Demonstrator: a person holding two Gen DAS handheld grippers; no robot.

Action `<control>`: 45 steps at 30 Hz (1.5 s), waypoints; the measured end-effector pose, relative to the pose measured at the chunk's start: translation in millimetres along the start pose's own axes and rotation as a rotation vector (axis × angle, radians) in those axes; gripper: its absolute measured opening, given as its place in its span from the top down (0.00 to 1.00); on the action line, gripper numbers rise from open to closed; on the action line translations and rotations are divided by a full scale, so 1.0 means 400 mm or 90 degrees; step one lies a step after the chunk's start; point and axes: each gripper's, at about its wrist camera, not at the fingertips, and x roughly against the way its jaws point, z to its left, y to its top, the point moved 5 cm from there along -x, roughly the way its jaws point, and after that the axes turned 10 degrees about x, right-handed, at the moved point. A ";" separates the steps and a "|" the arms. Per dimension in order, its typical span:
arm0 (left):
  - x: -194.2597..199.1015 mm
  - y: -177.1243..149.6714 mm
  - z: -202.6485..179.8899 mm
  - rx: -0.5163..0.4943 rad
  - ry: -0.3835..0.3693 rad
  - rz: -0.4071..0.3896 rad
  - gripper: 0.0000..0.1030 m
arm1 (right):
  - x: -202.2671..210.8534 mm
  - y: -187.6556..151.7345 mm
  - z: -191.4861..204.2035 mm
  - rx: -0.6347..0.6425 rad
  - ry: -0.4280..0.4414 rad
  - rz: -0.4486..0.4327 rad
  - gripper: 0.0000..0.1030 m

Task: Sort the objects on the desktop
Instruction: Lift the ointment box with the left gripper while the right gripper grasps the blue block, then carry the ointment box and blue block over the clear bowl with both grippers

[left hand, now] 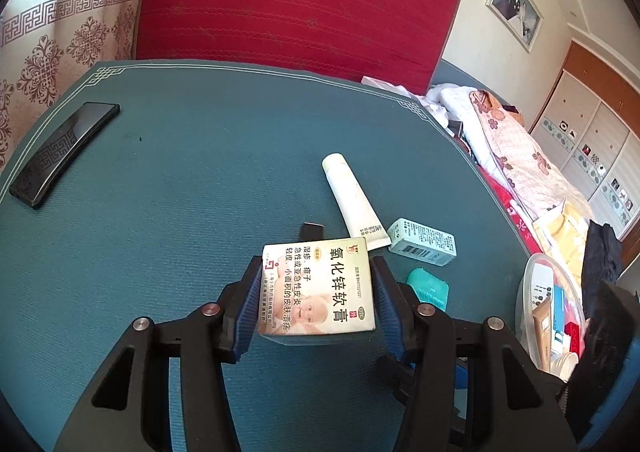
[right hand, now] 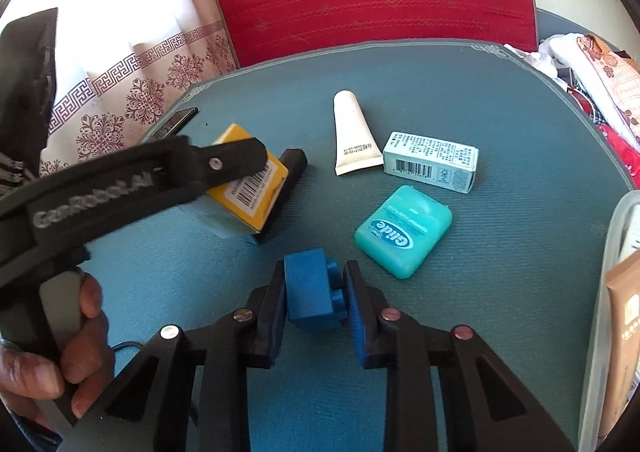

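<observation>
My left gripper (left hand: pixel 317 266) is shut on a cream ointment box (left hand: pixel 320 288) printed with Chinese text, held above the teal table mat (left hand: pixel 180 212). In the right wrist view the same box (right hand: pixel 248 192) shows its yellow side between the left gripper's fingers (right hand: pixel 240 158). My right gripper (right hand: pixel 316 272) is shut on a small blue toy brick (right hand: pixel 310 292) low over the mat. On the mat lie a white tube (right hand: pixel 352 132), a pale green carton (right hand: pixel 432 160) and a teal floss case (right hand: pixel 404 230).
A black phone (left hand: pixel 60 152) lies at the mat's far left. A clear plastic tub (left hand: pixel 536 292) with several items stands at the right edge. A red chair back (left hand: pixel 304 0) rises behind the table. A hand (right hand: pixel 80 332) grips the left gripper's handle.
</observation>
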 end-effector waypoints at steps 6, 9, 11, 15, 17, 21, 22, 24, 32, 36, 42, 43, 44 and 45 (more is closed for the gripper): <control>0.001 -0.006 -0.012 -0.013 -0.001 -0.005 0.46 | 0.053 -0.007 -0.017 -0.011 -0.007 -0.019 0.71; 0.006 -0.011 -0.023 -0.023 -0.007 -0.007 0.46 | 0.089 -0.008 -0.044 -0.028 -0.020 -0.035 0.71; 0.010 -0.015 -0.029 -0.029 -0.011 -0.007 0.46 | 0.109 -0.008 -0.059 -0.037 -0.030 -0.045 0.71; 0.014 -0.018 -0.042 -0.042 -0.021 -0.006 0.46 | 0.152 -0.018 -0.098 -0.059 -0.058 -0.061 0.71; 0.017 -0.020 -0.050 -0.048 -0.024 -0.006 0.46 | 0.174 -0.028 -0.116 -0.068 -0.075 -0.067 0.71; 0.021 -0.027 -0.065 -0.056 -0.032 -0.003 0.46 | 0.216 -0.045 -0.159 -0.090 -0.111 -0.079 0.71; 0.023 -0.029 -0.071 -0.059 -0.034 -0.002 0.46 | 0.227 -0.052 -0.171 -0.095 -0.120 -0.082 0.71; 0.030 -0.035 -0.081 -0.065 -0.037 -0.004 0.46 | 0.252 -0.067 -0.197 -0.107 -0.133 -0.086 0.71; 0.060 -0.048 -0.129 -0.094 -0.055 -0.005 0.46 | 0.326 -0.112 -0.286 -0.147 -0.182 -0.101 0.71; 0.075 -0.055 -0.164 -0.114 -0.063 -0.006 0.46 | 0.357 -0.142 -0.334 -0.169 -0.210 -0.095 0.71; 0.084 -0.069 -0.225 -0.139 -0.087 0.000 0.46 | 0.405 -0.178 -0.396 -0.188 -0.254 -0.087 0.71; 0.084 -0.073 -0.238 -0.143 -0.092 0.003 0.46 | 0.414 -0.180 -0.404 -0.194 -0.261 -0.091 0.71; 0.084 -0.076 -0.250 -0.148 -0.097 0.004 0.46 | 0.425 -0.183 -0.414 -0.201 -0.267 -0.096 0.71; 0.083 -0.080 -0.268 -0.154 -0.102 0.006 0.46 | 0.434 -0.186 -0.423 -0.209 -0.271 -0.102 0.71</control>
